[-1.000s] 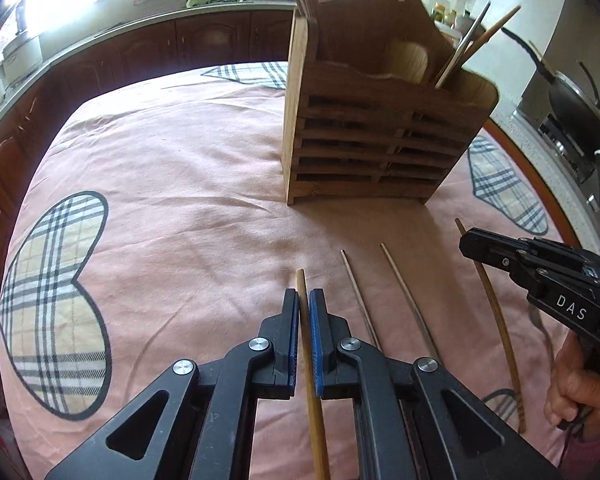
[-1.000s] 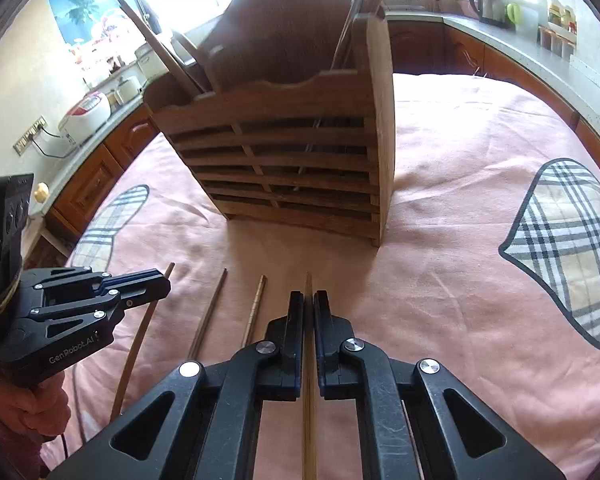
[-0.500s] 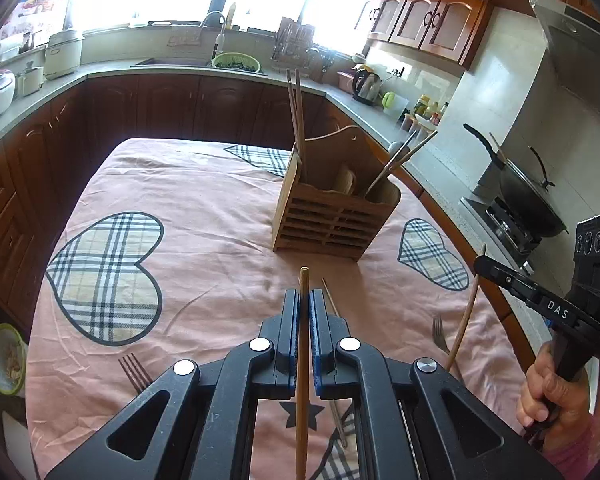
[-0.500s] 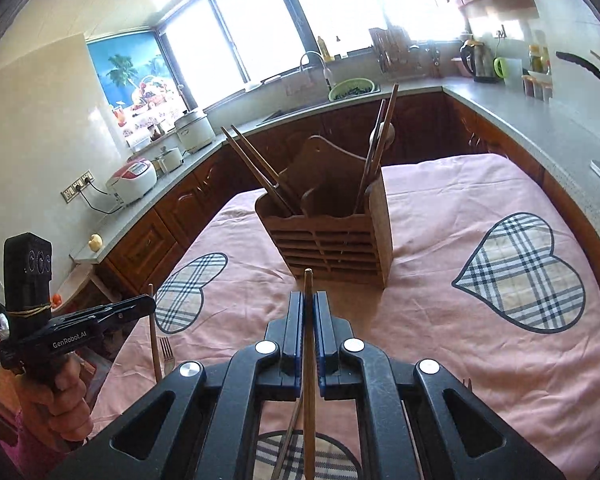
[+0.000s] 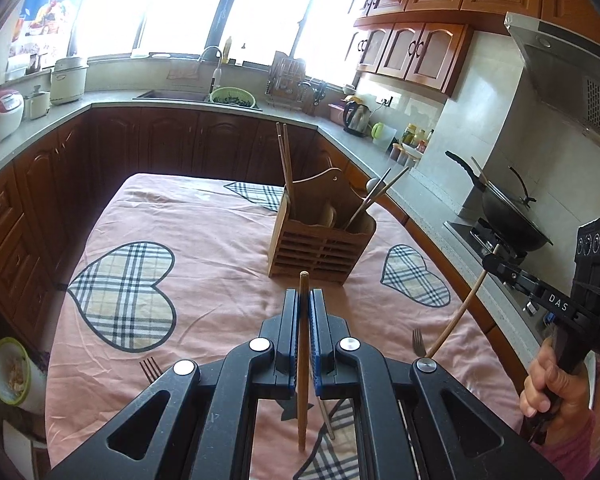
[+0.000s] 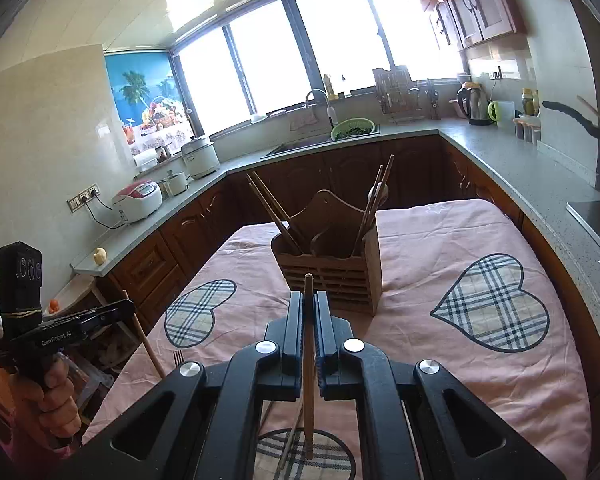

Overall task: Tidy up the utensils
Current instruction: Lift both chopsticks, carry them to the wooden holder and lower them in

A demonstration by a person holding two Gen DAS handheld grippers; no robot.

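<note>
2 chopsticks lifted, bound for the holder

Each gripper, left gripper (image 5: 304,300) and right gripper (image 6: 309,304), is clamped on 1 chopstick (image 5: 302,360), held clear of the table (image 5: 220,220), likely to drop into the wooden holder (image 5: 320,246) near its far edge. Labels read "DAS" and "GenRobot.AI".

chopstick (image 5: 302,360) partly hidden between jaws, fork (image 5: 417,341) handle behind gripper body, person cropped at wrist
</note>
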